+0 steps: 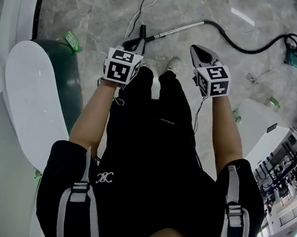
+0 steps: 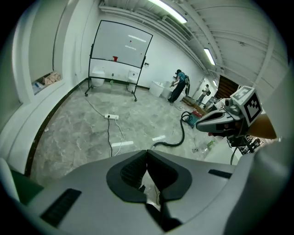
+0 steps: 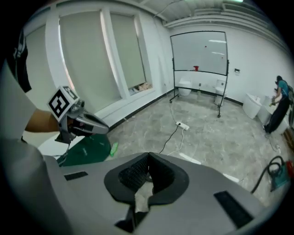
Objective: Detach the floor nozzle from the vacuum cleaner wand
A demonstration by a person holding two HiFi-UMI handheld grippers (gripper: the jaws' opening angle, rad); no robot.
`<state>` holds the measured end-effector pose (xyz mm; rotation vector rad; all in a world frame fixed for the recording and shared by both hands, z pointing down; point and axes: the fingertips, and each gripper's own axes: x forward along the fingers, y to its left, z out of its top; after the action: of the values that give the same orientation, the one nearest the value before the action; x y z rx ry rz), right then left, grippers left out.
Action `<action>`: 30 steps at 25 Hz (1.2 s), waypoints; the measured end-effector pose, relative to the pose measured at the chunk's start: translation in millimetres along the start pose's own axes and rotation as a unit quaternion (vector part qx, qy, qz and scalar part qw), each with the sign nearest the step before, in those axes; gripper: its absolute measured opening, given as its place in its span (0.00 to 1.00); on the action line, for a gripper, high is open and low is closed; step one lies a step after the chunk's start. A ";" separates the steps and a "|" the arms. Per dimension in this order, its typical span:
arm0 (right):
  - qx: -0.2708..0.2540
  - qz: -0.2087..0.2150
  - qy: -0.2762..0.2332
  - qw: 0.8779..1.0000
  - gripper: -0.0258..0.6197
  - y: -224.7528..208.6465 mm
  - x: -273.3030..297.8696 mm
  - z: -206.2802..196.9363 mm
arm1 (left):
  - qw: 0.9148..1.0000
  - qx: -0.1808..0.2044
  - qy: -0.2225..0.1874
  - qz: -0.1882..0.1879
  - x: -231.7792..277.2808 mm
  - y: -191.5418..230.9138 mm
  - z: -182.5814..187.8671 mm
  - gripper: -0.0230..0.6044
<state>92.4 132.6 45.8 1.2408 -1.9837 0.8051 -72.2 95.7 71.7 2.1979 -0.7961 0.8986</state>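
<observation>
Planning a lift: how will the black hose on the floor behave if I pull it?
The black hose probably flops and trails, since it lies in loose curves. It likely tugs the teal vacuum body at its far end.

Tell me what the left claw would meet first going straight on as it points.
Likely the near end of the vacuum wand on the floor, just ahead of the shut left claw; depth is unclear, so perhaps bare floor beside it.
</observation>
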 end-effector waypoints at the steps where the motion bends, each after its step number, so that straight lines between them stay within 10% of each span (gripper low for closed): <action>1: -0.021 0.004 0.014 1.000 0.06 -0.6 13.9 -6.0 | 1.000 -0.003 0.004 0.001 7.2 3.3 -5.6 0.05; 7: -0.155 0.078 0.112 0.978 0.06 -18.1 126.1 -85.8 | 0.999 -0.040 -0.005 0.022 79.2 37.0 -50.5 0.05; 10: -0.256 0.109 0.173 0.945 0.23 -38.5 207.1 -159.3 | 0.997 -0.071 -0.004 0.026 138.3 58.2 -93.0 0.05; 17: -0.458 0.092 0.226 0.855 0.24 -116.9 397.2 -301.9 | 0.992 -0.115 -0.012 0.054 276.5 105.8 -166.8 0.05; 24: -0.538 0.102 0.259 0.796 0.24 -159.9 516.2 -405.0 | 0.997 -0.062 0.001 0.041 386.2 130.6 -215.8 0.05; 30: -0.605 0.082 0.279 0.742 0.24 -183.1 578.1 -450.7 | 0.995 -0.101 0.002 -0.016 428.5 144.1 -238.4 0.05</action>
<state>158.3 117.5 798.3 0.0115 -1.5398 -0.1569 -14.9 55.6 578.0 2.0269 -0.8119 0.7710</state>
